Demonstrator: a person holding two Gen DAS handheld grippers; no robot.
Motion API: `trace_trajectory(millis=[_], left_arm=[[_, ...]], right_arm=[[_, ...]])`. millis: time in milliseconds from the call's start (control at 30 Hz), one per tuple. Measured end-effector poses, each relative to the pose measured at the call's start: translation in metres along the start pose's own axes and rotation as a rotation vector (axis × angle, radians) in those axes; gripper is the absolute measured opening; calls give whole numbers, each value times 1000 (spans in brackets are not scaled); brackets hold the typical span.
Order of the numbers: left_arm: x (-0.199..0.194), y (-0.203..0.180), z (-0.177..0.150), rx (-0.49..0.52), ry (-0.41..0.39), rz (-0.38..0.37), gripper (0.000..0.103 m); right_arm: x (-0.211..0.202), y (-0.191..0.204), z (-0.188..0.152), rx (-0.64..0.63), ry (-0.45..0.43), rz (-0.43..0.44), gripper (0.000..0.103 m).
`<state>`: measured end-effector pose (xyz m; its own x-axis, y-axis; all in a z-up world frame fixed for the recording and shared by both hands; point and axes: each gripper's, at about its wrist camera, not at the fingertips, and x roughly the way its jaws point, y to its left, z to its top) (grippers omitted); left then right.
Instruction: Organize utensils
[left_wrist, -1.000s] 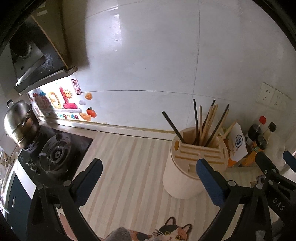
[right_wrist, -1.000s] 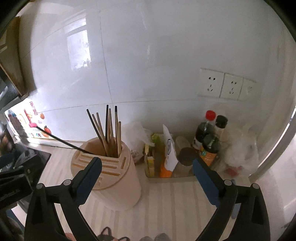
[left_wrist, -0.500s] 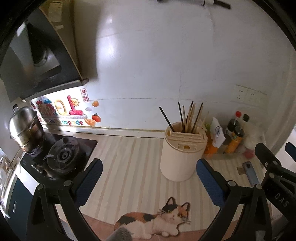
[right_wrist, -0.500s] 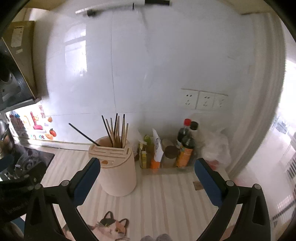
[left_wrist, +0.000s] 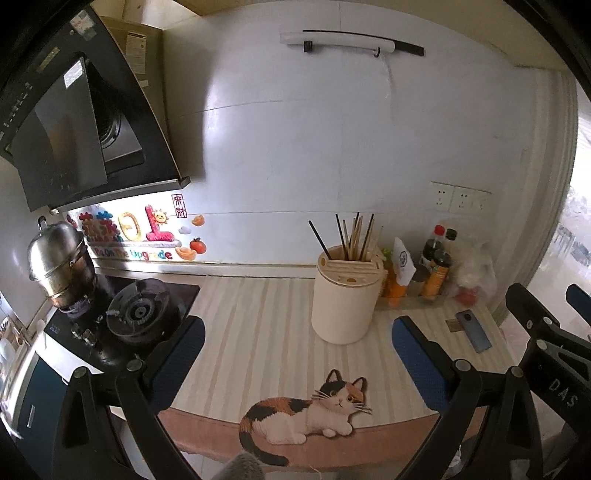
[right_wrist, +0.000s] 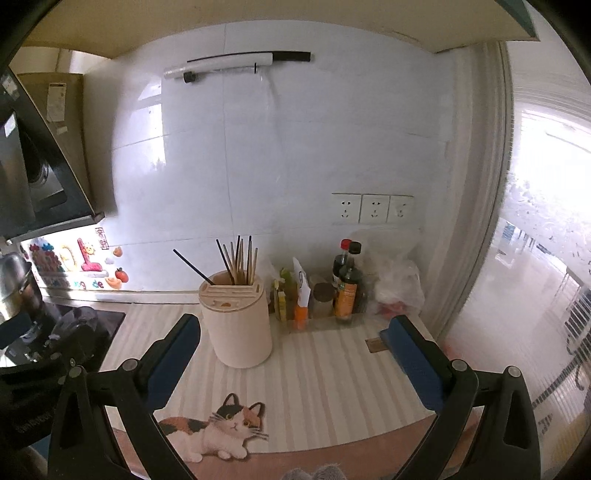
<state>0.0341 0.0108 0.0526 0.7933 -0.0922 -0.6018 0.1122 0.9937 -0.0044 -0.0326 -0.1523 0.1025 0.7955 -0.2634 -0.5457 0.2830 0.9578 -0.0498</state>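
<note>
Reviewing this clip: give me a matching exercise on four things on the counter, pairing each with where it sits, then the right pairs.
Things:
1. utensil holder
2. steel pot
3. phone
4. sauce bottles

Places:
A. on the stove at the far left
B. lying flat on the counter near its right edge
C. grouped against the wall, under the sockets
D. standing mid-counter, chopsticks sticking out of its top

Pairs: 1-D, 2-A, 3-B, 4-C

We see a cat picture (left_wrist: 314, 417) on the striped surface (left_wrist: 258, 325), a pot (left_wrist: 61, 266) on the stove (left_wrist: 136, 317), and bottles (right_wrist: 347, 284) by the wall.
</note>
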Motion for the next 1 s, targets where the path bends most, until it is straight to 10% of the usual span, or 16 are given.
trace_trajectory(millis=[1000], left_arm=[[-2,-12,-7,-52,-1,95,103]], right_arm=[[13,-16,2,-51,25,59,103]])
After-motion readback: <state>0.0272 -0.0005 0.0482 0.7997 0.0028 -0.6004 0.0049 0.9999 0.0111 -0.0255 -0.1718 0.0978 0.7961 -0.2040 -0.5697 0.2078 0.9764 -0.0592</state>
